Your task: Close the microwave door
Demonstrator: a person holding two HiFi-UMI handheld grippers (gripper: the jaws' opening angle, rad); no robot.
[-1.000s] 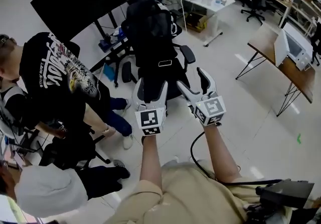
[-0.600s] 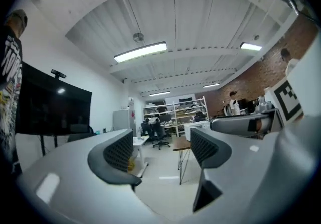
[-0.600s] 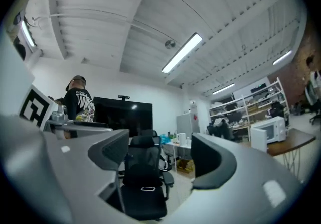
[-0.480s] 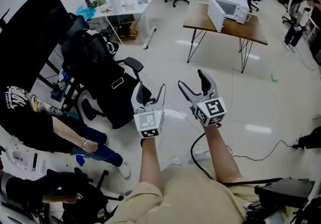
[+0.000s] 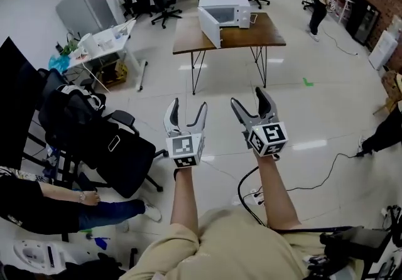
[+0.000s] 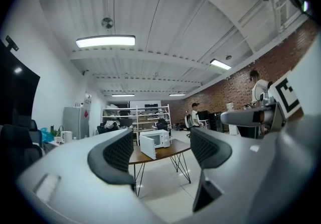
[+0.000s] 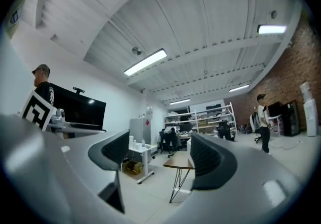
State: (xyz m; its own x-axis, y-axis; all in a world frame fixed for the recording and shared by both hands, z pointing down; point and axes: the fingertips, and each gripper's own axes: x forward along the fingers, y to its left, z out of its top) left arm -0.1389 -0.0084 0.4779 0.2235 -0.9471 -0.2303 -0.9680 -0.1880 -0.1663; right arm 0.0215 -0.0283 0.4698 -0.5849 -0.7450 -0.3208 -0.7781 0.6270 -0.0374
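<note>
Head view: a white boxy microwave [image 5: 233, 9], door [image 5: 210, 26] open, sits on a brown wooden table [image 5: 264, 34] well beyond the fingers [image 5: 171, 112]. The left gripper [image 5: 187, 108] and right gripper [image 5: 248, 99] both gape, empty.

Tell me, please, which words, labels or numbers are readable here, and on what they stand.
None can be read.
Marker cubes on the left gripper and right gripper: square patterns, no letters.
Red sign beside the grey fridge: too small to read.
</note>
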